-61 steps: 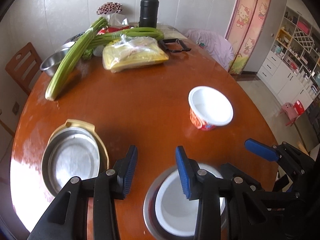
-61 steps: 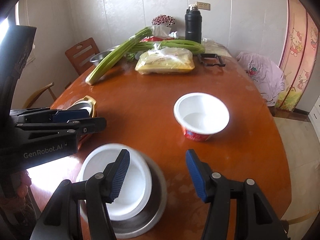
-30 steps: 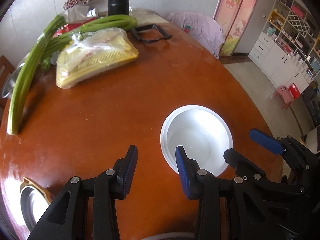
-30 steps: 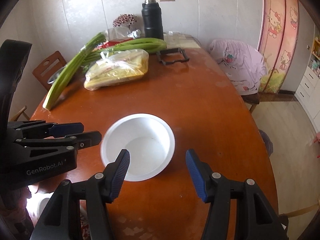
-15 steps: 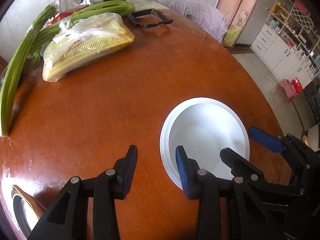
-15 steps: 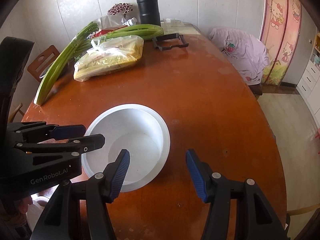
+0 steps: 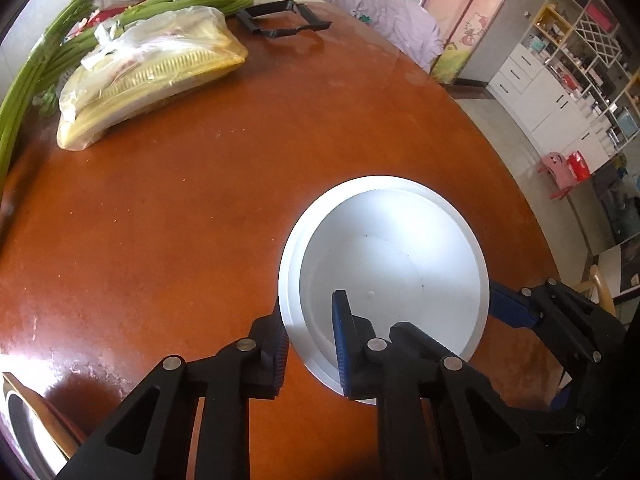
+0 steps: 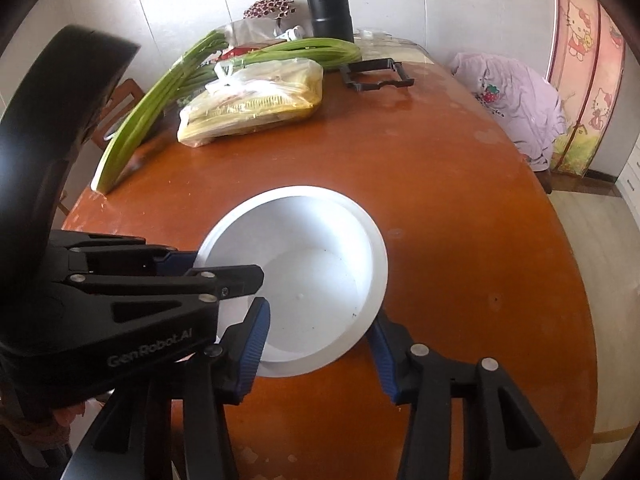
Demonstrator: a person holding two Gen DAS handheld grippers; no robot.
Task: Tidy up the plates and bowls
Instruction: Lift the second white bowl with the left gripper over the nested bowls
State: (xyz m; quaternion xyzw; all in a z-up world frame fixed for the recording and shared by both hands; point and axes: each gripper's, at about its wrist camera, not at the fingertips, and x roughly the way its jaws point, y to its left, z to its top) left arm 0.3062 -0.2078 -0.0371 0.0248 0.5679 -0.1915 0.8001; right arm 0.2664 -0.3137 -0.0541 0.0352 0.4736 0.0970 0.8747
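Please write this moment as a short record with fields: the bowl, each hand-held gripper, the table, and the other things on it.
bowl: white bowl, upright, empty, on the table
left hand-held gripper: jaws just closed on the bowl's near rim, one finger inside, one outside
right hand-held gripper: jaws just closing across the bowl's near rim; one finger inside, one outside; contact unclear
table: round, brown
far side: bagged yellow food, green stalks, black flask, black frame
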